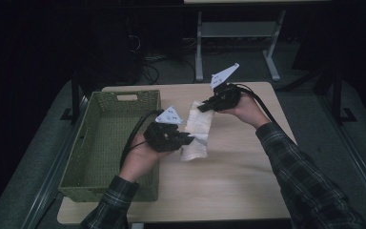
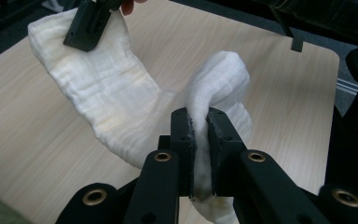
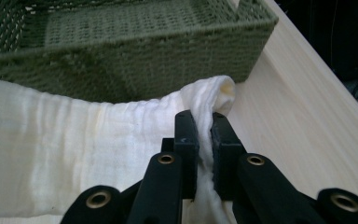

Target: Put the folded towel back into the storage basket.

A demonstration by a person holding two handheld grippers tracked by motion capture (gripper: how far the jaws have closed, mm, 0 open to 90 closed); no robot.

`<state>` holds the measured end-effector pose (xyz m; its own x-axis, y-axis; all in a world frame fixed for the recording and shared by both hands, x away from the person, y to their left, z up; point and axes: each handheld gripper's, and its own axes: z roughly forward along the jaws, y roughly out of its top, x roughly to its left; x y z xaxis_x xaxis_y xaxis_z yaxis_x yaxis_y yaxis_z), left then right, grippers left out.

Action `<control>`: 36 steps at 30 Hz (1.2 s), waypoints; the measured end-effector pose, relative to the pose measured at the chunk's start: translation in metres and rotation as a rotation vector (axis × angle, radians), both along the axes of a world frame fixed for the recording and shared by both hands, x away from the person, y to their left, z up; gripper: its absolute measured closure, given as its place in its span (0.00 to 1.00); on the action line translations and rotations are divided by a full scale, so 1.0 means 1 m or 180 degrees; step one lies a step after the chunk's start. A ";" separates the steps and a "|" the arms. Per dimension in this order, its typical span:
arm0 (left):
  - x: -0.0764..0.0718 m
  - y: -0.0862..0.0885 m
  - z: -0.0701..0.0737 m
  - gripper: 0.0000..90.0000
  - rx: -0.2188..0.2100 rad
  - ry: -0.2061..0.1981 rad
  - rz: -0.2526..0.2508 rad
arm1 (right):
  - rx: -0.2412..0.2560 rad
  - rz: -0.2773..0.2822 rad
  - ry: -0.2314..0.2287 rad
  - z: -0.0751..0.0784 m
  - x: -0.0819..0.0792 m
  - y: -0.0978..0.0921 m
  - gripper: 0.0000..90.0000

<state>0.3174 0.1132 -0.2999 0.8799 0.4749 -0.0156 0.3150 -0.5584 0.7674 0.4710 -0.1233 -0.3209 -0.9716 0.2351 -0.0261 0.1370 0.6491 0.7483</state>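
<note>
Cloth point(image 1: 196, 131) | left gripper point(image 2: 199, 126) fingers clamp one end | right gripper point(image 3: 204, 128) fingers clamp other

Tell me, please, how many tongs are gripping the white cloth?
2: the left tongs pinch the near end of the white cloth; the right tongs pinch its far end.

A white cloth point(image 3: 74, 140) is pinched between the two black jaws of the right gripper point(image 3: 204, 122), which are closed tightly on a raised fold of it. The fold is pushed up into a small peak just above the fingertips point(image 3: 186, 126). The rest of the cloth is spread out to the left of the fingers. A green woven basket point(image 3: 135, 56) is seen beyond the fingertips, just behind the cloth. Pale wooden table point(image 3: 307, 116) is seen to the right of the fingers.
</note>
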 end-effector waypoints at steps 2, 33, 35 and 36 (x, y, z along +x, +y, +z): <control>0.001 0.008 0.003 0.91 -0.0012 -0.0005 0.0032 | 0.0017 0.0018 0.0011 0.005 0.003 0.010 0.93; -0.027 0.135 0.004 0.91 -0.0060 0.0008 0.0535 | 0.0102 0.0411 -0.0014 0.016 0.016 0.156 0.93; -0.029 0.139 0.001 0.91 -0.0058 0.0035 0.0559 | 0.0063 0.0412 0.0012 0.012 0.016 0.164 0.93; -0.030 0.140 -0.001 0.91 -0.0069 0.0058 0.0571 | 0.0057 0.0435 0.0018 0.009 0.016 0.168 0.93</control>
<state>0.2874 0.2536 -0.3013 0.7805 0.6236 -0.0426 0.4220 -0.4754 0.7719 0.4869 0.0442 -0.3115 -0.9947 0.1009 -0.0176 0.0523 0.6484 0.7595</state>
